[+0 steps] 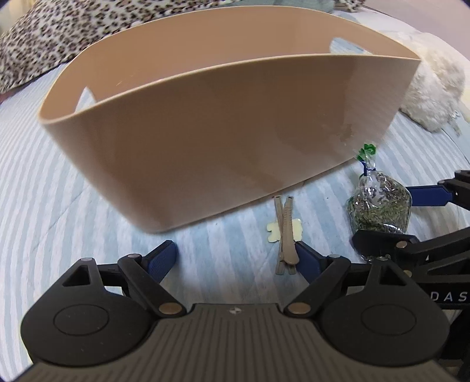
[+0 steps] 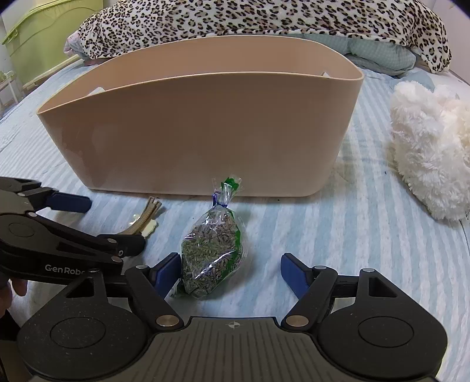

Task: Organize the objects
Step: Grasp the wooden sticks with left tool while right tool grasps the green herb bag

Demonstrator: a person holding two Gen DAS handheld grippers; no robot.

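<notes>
Between the spread, empty fingers of the right gripper (image 2: pixel 230 271) lay the dried-herb bag (image 2: pixel 213 255), lengthwise, tied neck toward the beige tub (image 2: pixel 199 132); the left gripper (image 1: pixel 235 260) gaped too.

A bed with a pale blue striped cover (image 2: pixel 337 223) carries a beige plastic tub (image 2: pixel 199 132); at its 6 o'clock a clear bag of dried herbs (image 2: pixel 211 255), tan hair clips (image 1: pixel 285 235), perhaps two; at 3 o'clock a white fluffy toy (image 2: pixel 429 152); at 12 o'clock a leopard-print blanket (image 2: pixel 235 20).

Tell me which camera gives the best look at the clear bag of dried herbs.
The right wrist view. There the bag of dried herbs lies whole and centred on the striped bedding, tied top included. In the left wrist view the bag sits at the right edge, its lower end hidden behind the right hand-held gripper.
</notes>
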